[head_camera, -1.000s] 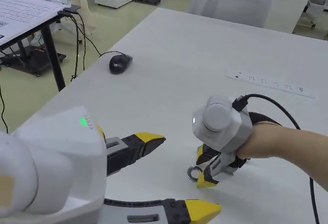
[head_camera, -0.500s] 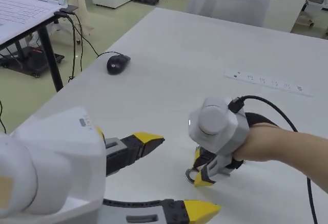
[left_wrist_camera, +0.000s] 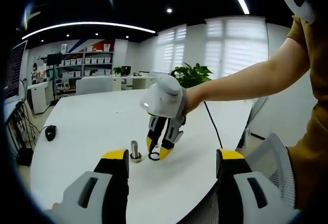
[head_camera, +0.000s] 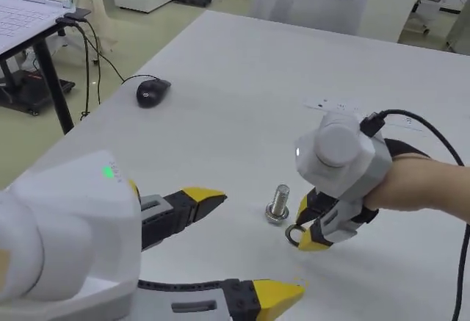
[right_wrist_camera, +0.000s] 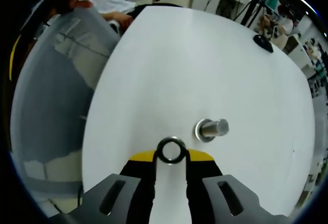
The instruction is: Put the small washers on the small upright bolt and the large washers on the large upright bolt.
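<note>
An upright steel bolt (head_camera: 278, 203) stands on the white table (head_camera: 242, 93), with what looks like a washer around its base. My right gripper (head_camera: 307, 237) hovers just right of it, shut on a steel ring washer (head_camera: 295, 234). In the right gripper view the washer (right_wrist_camera: 170, 150) sits between the yellow tips, the bolt (right_wrist_camera: 212, 129) a little beyond and to the right. My left gripper (head_camera: 250, 244) is open at the near left, nothing between its jaws. The left gripper view shows the bolt (left_wrist_camera: 135, 150) and the right gripper (left_wrist_camera: 158, 154) holding the washer (left_wrist_camera: 154, 156).
A black mouse (head_camera: 152, 92) lies at the table's far left edge. A white power strip (head_camera: 345, 107) lies flat beyond the right gripper, whose black cable (head_camera: 440, 145) trails right. A laptop (head_camera: 29, 5) on a side stand is off to the left. A grey chair (head_camera: 308, 1) stands behind.
The right gripper has lifted with the washer and shifted right, uncovering the upright bolt. The head camera has panned, so the whole scene slid left. The left gripper has held still.
</note>
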`<move>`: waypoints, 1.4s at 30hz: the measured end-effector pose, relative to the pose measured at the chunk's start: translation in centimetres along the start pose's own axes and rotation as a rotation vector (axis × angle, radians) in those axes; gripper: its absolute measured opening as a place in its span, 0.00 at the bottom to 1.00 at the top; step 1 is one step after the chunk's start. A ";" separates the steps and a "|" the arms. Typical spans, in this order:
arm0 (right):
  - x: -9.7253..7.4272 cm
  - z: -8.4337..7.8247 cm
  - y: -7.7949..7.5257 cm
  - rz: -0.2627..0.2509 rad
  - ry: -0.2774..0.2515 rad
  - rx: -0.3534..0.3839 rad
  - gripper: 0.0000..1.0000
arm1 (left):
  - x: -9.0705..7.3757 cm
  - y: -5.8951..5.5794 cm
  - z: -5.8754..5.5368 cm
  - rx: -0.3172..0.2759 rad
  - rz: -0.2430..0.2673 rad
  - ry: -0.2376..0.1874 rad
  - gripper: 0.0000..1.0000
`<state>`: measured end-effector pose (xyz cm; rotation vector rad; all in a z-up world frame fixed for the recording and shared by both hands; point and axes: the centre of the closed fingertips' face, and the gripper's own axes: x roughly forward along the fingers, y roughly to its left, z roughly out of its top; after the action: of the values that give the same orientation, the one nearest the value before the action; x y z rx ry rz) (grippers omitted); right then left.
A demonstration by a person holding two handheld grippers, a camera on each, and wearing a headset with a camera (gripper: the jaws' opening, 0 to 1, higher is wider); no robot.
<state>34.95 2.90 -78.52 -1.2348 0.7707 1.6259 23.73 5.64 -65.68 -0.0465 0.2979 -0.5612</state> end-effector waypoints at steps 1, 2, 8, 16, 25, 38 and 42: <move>-0.4 -0.1 -0.3 -0.006 0.000 0.007 0.21 | 0.1 -0.1 0.1 0.003 -0.003 -0.004 0.69; -0.7 -0.1 -0.5 -0.013 -0.001 0.008 0.21 | 0.1 -0.1 0.1 0.005 -0.004 -0.003 0.69; -2.6 1.1 -2.6 -0.071 -0.023 0.001 0.22 | 0.2 -0.2 0.1 0.008 -0.008 0.002 0.68; -2.9 3.5 -4.4 -0.102 -0.049 -0.026 0.22 | 0.0 0.1 0.1 -0.001 0.003 -0.004 0.68; -1.6 3.6 -4.8 -0.082 -0.030 -0.040 0.22 | 0.0 0.8 0.1 -0.008 0.020 -0.005 0.68; -0.6 3.0 -5.0 -0.066 0.001 -0.046 0.22 | 0.5 0.9 -0.2 -0.019 0.013 0.001 0.68; -0.2 3.0 -5.0 -0.059 0.010 -0.050 0.22 | 0.4 1.1 -0.4 -0.023 0.017 0.003 0.68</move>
<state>38.41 7.37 -77.16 -1.2900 0.6967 1.6006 24.52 6.34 -66.27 -0.0655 0.3072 -0.5406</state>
